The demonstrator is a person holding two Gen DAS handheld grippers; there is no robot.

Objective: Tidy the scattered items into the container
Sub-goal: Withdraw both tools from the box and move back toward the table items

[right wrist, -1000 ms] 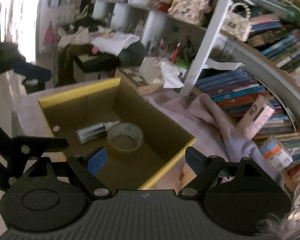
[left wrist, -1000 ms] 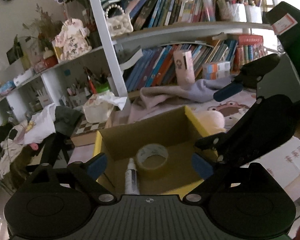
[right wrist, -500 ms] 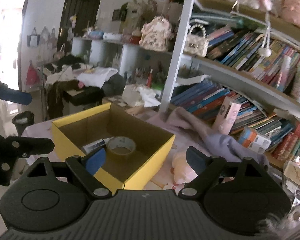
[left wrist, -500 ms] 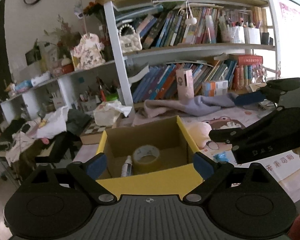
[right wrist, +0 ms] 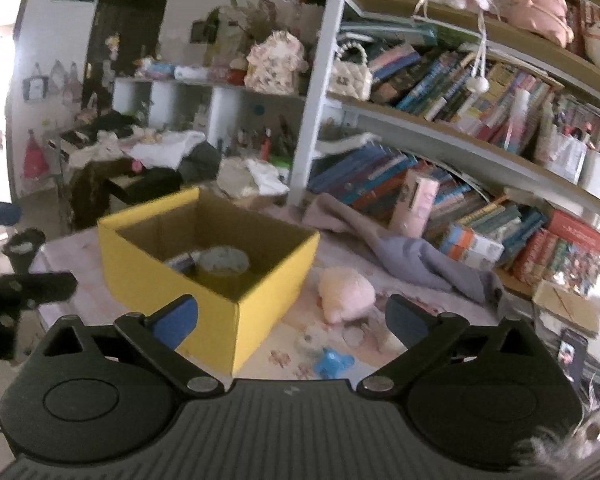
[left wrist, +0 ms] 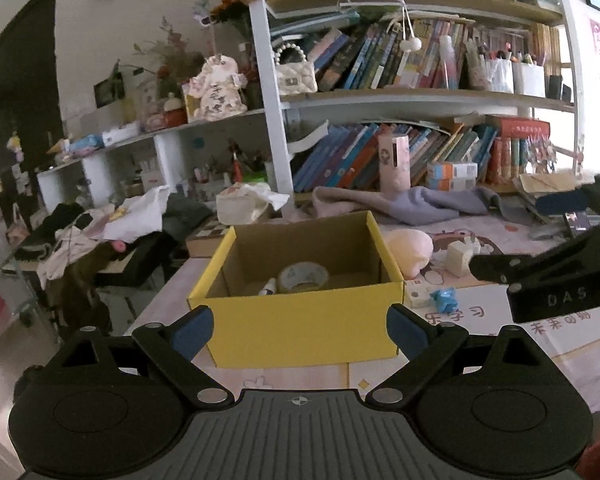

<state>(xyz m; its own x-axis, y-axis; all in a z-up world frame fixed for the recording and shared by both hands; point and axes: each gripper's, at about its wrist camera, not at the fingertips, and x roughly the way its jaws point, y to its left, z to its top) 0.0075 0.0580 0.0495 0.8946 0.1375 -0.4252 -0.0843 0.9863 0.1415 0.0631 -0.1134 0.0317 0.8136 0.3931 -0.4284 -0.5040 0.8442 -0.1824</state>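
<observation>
- On the right gripper (left wrist: 548, 276), seen from the left wrist, white letters read "DAS".
- Both it and the left gripper (left wrist: 300, 330) are spread, empty, near the yellow box (left wrist: 304, 332).

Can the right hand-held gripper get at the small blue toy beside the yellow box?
Probably yes: the right hand-held gripper is open and empty, and the small blue toy lies uncovered just ahead.

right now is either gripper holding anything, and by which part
Nothing is held. The left gripper and the right gripper are both open, with nothing between their fingers.
</observation>
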